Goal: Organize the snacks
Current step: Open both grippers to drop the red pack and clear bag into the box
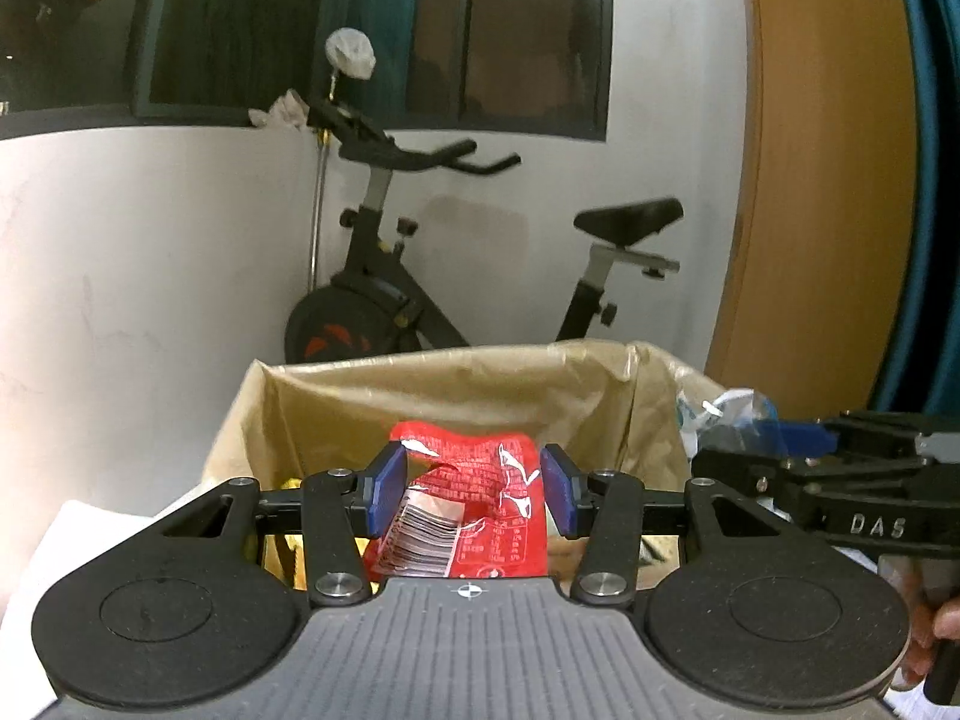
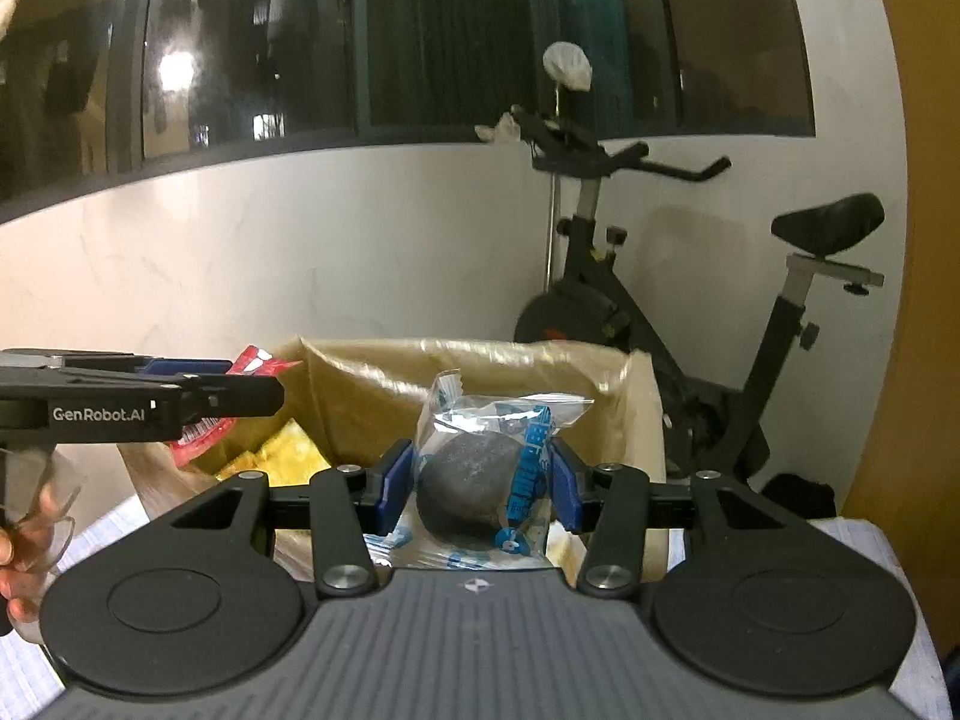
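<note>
While the left hand-held gripper (image 1: 474, 489) hangs over the box (image 1: 312, 390), its blue pads (image 1: 387, 489) pinch a crumpled red packet (image 1: 480, 480) from both sides, barcode label turned toward the camera. The packet sits above the box's open mouth, in front of the tan plastic lining. Off to the right of the box the right hand-held gripper (image 1: 780, 438) comes in side-on, clamped on a clear bag (image 1: 720, 414) with blue print. Behind the box an exercise bike (image 1: 420, 276) stands against the white wall.

From the right wrist, the right hand-held gripper (image 2: 480, 483) pinches the clear bag (image 2: 492, 420), which holds a dark round bun (image 2: 468, 486); its pads (image 2: 393, 489) press the wrapper on either side. The bag hangs above the near edge of the box (image 2: 540, 366). Left of the box, the left hand-held gripper (image 2: 228, 384) holds the red packet (image 2: 258, 363) over yellow packets (image 2: 282, 450) lying inside the box. A hand (image 2: 24, 546) shows under it. The bike (image 2: 690, 312) stands behind the box to the right.
</note>
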A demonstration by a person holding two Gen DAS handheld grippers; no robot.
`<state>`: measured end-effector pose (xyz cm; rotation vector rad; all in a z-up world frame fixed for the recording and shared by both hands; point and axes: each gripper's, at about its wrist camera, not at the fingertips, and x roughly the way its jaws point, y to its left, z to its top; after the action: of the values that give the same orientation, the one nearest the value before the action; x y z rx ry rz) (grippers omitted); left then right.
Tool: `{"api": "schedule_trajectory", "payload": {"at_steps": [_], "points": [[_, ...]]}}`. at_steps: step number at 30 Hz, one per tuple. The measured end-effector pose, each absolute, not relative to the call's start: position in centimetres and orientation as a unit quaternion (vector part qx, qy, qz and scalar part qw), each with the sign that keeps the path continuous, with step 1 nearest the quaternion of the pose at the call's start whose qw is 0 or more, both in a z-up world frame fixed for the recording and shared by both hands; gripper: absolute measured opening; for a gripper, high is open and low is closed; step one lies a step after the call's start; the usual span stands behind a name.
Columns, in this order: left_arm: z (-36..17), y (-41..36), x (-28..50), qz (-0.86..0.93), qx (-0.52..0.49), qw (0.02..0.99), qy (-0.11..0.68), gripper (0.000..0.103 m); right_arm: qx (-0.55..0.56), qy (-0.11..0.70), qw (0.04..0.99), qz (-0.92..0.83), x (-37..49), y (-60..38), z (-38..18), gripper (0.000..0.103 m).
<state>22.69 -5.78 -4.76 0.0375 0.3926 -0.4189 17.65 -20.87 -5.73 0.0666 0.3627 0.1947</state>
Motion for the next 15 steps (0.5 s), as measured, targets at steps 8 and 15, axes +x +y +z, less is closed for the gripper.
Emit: {"api": "schedule_trajectory", "payload": {"at_steps": [8,15], "points": [[-5.0,-5.5,22.5,-0.203,0.033,0.958,0.198,0.069,0.042,0.19,0.977,0.086,17.8,-21.2,-5.9,0.057],[-4.6,-5.1,20.8,-0.202,0.033,0.962,0.182,0.069,0.027,0.169,0.981,0.086,16.4,-20.7,-5.4,0.061]]}}
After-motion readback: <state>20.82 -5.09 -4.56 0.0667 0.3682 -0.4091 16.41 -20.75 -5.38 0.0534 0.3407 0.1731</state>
